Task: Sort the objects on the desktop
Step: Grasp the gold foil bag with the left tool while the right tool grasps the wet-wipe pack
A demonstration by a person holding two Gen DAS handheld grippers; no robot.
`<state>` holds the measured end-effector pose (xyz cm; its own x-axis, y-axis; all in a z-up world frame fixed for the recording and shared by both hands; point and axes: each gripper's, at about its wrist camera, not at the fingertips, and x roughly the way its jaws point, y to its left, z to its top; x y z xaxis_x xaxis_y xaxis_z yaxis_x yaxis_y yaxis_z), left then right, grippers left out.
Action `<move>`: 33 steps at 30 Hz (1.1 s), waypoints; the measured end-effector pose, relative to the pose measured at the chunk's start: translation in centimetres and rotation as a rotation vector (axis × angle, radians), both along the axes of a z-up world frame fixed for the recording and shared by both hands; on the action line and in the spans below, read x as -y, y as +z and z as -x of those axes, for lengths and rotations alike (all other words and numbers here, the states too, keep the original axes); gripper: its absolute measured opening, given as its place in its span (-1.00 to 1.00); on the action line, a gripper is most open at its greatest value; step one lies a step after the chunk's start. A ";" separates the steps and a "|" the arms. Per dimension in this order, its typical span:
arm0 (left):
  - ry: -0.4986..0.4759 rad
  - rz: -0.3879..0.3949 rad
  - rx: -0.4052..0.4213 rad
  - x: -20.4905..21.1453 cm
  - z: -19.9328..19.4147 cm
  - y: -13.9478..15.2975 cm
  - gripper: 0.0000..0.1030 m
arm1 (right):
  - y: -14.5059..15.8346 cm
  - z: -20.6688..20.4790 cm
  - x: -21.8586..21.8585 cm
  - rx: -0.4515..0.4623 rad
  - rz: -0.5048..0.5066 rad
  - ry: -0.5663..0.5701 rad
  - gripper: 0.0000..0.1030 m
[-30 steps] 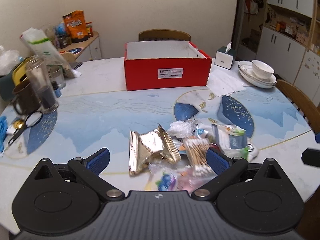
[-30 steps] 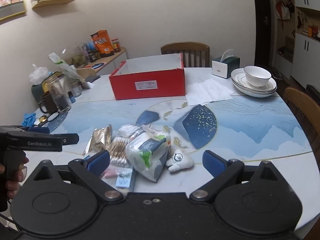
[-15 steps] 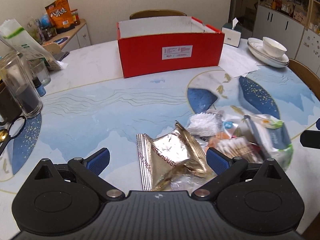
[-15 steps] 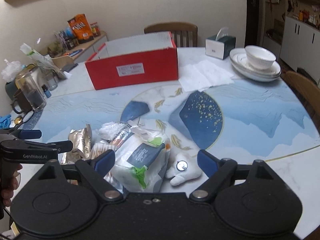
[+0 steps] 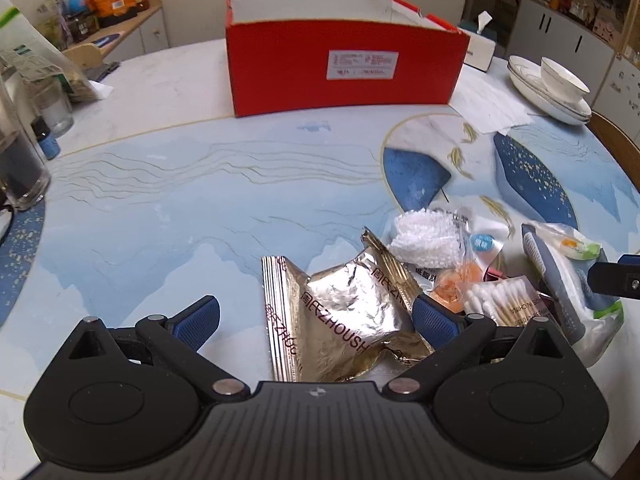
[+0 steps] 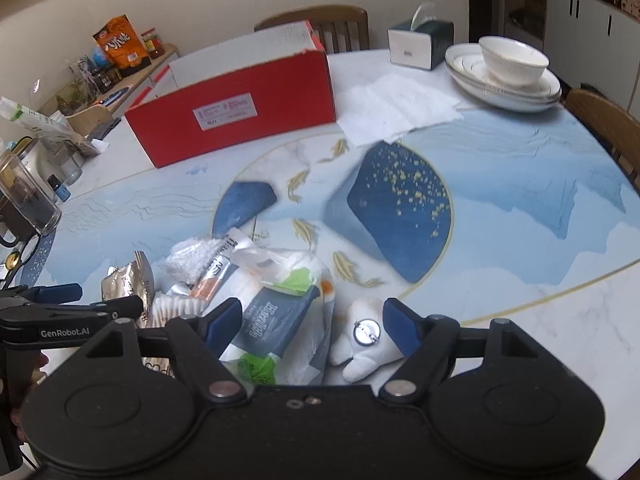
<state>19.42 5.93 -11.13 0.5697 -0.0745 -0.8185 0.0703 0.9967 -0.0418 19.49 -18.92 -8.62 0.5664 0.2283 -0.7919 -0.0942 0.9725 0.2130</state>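
A pile of small items lies on the table's near side. My left gripper [image 5: 316, 316] is open, its fingers either side of a crumpled gold foil packet [image 5: 344, 312]. Beside it lie a cotton swab pack [image 5: 500, 300], a white fluffy cloth [image 5: 424, 236] and a wet-wipes pack [image 5: 568, 280]. My right gripper [image 6: 312, 320] is open around the wet-wipes pack [image 6: 276, 320] and a white plush tooth [image 6: 368, 340]. The open red box [image 5: 344, 68] stands at the table's far side; it also shows in the right wrist view [image 6: 236, 104].
A glass jar [image 5: 16, 164] and bottles stand at the left edge. Stacked plates with a bowl [image 6: 508, 72], a tissue box [image 6: 420, 44] and paper napkins [image 6: 392, 108] are at the far right. Wooden chairs ring the table.
Both grippers have moved forward and down toward the pile. The left now straddles the foil packet; the right now straddles the wipes pack and plush tooth.
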 end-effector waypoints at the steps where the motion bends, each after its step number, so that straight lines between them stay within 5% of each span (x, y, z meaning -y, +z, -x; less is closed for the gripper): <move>1: -0.002 0.003 -0.005 0.0 -0.1 -0.1 1.00 | -0.2 -0.1 0.0 -0.008 -0.002 0.002 0.50; 8: -0.010 0.034 -0.022 -0.4 -0.5 -0.6 0.99 | -0.9 -0.9 0.0 -0.043 -0.052 0.001 0.18; 14: -0.028 0.092 -0.035 -0.7 -0.8 -0.7 0.69 | -1.0 -1.1 0.0 -0.063 -0.109 0.014 -0.25; 18: -0.037 0.118 -0.034 -0.8 -0.8 -0.5 0.49 | -0.8 -1.1 -0.2 -0.065 -0.116 0.019 -0.36; 20: -0.045 0.146 -0.033 -1.1 -0.8 -0.4 0.23 | -0.8 -1.1 -0.2 -0.068 -0.123 0.016 -0.61; 23: -0.044 0.159 -0.033 -1.3 -0.8 -0.3 0.20 | -0.6 -1.0 -0.1 -0.065 -0.120 0.013 -0.76; 33: -0.047 0.178 -0.029 -2.1 -0.4 0.4 0.10 | 0.3 -0.8 -0.3 -0.039 -0.085 -0.001 -0.94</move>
<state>19.84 8.01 -10.74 0.5382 -0.2455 -0.8063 0.1123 0.9690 -0.2200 20.29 -18.58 -8.28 0.5359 0.2949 -0.7911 -0.0829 0.9508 0.2983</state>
